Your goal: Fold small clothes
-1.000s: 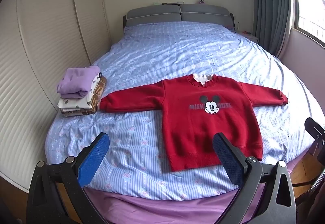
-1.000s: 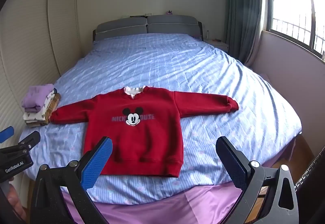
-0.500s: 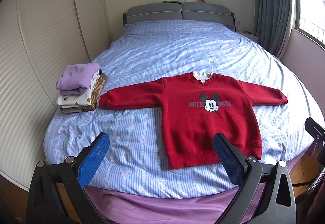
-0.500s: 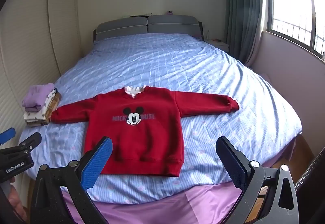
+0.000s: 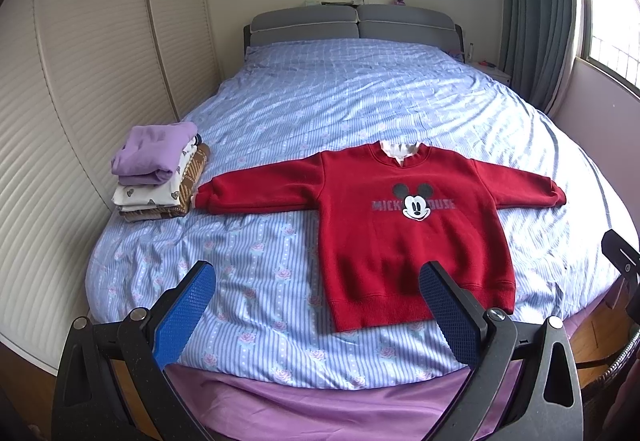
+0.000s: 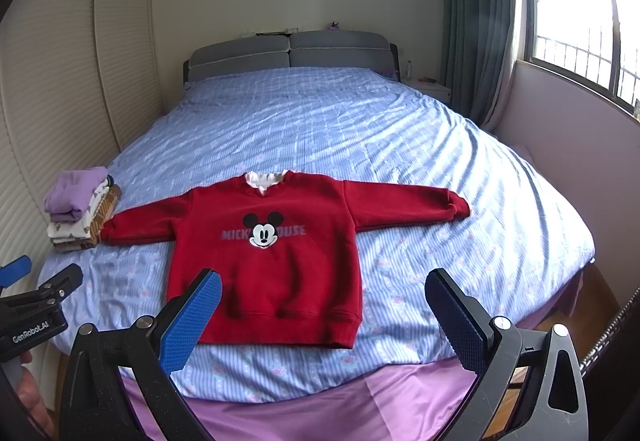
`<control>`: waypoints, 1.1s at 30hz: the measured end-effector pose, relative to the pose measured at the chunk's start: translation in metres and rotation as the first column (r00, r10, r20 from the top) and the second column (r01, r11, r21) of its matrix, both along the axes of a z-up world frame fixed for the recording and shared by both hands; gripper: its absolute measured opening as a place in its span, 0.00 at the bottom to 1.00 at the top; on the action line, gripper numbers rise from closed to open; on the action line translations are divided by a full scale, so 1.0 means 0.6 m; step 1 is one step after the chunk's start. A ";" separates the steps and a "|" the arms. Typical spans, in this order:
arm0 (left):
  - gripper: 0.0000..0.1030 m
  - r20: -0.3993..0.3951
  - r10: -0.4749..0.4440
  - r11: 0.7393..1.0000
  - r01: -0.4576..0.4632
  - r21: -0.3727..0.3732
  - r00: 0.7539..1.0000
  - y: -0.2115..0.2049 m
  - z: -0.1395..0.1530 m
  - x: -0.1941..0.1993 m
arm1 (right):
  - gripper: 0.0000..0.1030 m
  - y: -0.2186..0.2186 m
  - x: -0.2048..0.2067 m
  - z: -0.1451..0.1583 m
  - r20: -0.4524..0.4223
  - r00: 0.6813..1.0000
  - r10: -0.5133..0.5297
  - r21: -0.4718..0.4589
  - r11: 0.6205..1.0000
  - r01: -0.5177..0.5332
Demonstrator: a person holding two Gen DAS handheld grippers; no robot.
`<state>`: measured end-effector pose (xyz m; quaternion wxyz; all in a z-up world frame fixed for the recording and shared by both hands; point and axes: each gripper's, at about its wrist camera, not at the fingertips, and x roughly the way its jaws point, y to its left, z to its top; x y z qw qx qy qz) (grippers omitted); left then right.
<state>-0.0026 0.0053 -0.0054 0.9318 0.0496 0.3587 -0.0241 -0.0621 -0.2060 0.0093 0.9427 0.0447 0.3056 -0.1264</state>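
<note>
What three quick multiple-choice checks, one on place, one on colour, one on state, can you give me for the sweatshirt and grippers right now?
1. Where is the stack of folded clothes?
A. by the end of a sleeve of the red sweatshirt
B. at the headboard
C. on the floor

2. What colour is the top piece of the stack?
A. red
B. lilac
C. grey

3. How do the left gripper and right gripper stand?
A. both shut on cloth
B. one open, one shut
C. both open, holding nothing

Answers:
1 A, the stack sits by the sleeve cuff on the bed.
2 B, a lilac garment lies on top.
3 C, the blue pads stand wide apart with the sweatshirt spread flat, unfolded.
</note>
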 end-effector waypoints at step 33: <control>1.00 -0.002 0.000 1.000 0.000 -0.008 1.000 0.003 -0.002 -0.003 | 0.99 -0.002 -0.001 0.005 0.000 1.000 0.000 0.003 1.000 0.000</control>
